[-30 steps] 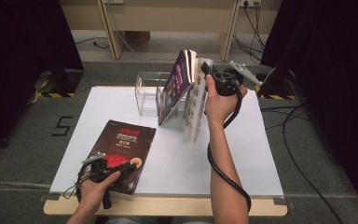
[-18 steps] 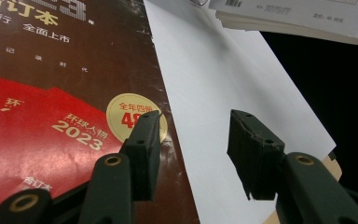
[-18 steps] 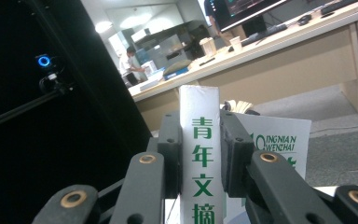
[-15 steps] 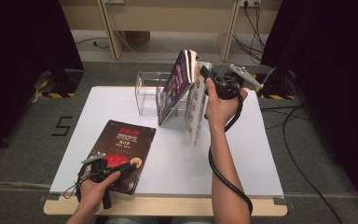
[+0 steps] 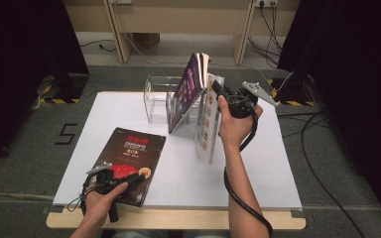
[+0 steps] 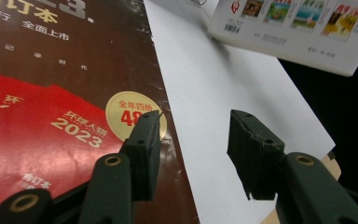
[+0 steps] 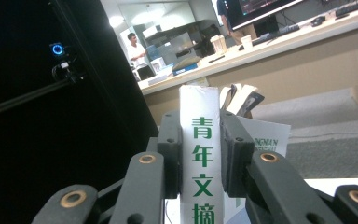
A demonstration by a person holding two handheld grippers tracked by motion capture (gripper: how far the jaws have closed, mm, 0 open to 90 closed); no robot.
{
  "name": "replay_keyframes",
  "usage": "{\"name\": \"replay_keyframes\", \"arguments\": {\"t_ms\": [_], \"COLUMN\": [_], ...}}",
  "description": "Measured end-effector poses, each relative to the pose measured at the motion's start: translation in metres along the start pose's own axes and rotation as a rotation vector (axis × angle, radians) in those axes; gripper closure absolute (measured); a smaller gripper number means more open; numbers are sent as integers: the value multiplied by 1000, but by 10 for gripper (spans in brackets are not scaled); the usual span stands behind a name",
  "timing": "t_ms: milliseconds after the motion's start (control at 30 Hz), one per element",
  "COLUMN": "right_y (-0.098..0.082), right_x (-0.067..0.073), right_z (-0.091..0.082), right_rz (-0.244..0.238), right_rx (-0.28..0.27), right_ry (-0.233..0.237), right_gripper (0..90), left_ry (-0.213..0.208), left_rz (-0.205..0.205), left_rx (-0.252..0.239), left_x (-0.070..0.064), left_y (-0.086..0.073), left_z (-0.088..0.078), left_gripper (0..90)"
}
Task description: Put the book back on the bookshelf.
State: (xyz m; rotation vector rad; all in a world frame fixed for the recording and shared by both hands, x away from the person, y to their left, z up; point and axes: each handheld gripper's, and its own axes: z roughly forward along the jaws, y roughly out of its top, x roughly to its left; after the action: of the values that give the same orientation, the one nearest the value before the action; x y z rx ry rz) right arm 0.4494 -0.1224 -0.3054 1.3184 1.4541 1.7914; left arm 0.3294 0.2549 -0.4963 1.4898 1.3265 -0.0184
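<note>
The left gripper [image 5: 129, 179] rests with fingers spread at the corner of the dark magazine [image 5: 129, 158] lying flat on the table [image 5: 258, 183]. The right gripper [image 5: 217, 90] pinches the white book [image 5: 206, 124] by its spine beside the clear rack [image 5: 158, 96]; best keep it upright and lower it squarely into a free slot.

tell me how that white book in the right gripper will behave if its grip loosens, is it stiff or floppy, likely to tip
The white book is probably fairly stiff: its thick spine fills the right gripper and the cover hangs flat. It stands near upright on its lower edge on the table, so it would likely topple if released. Its glossy cover may slip a little.
</note>
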Motion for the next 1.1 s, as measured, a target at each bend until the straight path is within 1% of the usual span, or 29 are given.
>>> {"name": "replay_keyframes", "arguments": {"t_ms": [67, 100, 133, 200, 267, 333, 400, 467, 567, 633, 700, 733, 800, 933, 1033, 1100], "right_y": [-3, -4, -6, -8, -12, -16, -18, -18, -18, -20, -21, -22, -22, -16, -11, -8], "right_x": [2, 3, 3, 2, 0, -1, -5, -10, -17, -19, -22, -22, -23, -20, -14, -10], "right_z": [-6, -11, -16, -25, -34, -42, -49, -55, -58, -60, -60, -61, -62, -65, -63, -59], "right_rz": [-39, -68, -82, -87, -107, -133, -143, -135, -115, -115, -99, -89, -90, -68, -79, -77], "right_rx": [-1, -1, -2, 17, 34, 52, 52, 48, 59, 70, 79, 80, 74, 54, 41, 40], "right_ry": [1, -5, -4, 6, 4, -12, -32, -44, -52, -65, -82, -88, -97, -67, -48, -30], "right_gripper": [738, 737, 734, 729, 726, 724, 723, 724, 725, 723, 723, 725, 733, 739, 740, 741], "left_ry": [1, 1, 3, 2, 1, 3, 1, 0, 0, 0, 3, 3, 2, 0, 0, -1], "left_rz": [-3, -2, 1, 3, 3, 6, 6, 8, 5, 6, 5, 3, 5, 6, 3, 1], "left_rx": [-3, -4, -4, -5, -5, -1, -1, 0, 4, 5, 3, 3, 3, 2, -4, -7], "left_x": [1, 1, 1, 0, -1, -2, -3, -4, -3, -3, -3, -3, -3, -3, -4, -3], "left_y": [1, 1, 1, 1, 1, 0, 0, -1, -1, -1, -1, -1, -1, -1, 0, 0], "left_z": [-1, -1, -1, -1, -1, 0, 1, 2, 3, 3, 3, 3, 2, 2, 2, 1], "left_gripper": [535, 535, 535, 535, 535, 535, 535, 535, 535, 534, 534, 535, 534, 534, 535, 535]}}
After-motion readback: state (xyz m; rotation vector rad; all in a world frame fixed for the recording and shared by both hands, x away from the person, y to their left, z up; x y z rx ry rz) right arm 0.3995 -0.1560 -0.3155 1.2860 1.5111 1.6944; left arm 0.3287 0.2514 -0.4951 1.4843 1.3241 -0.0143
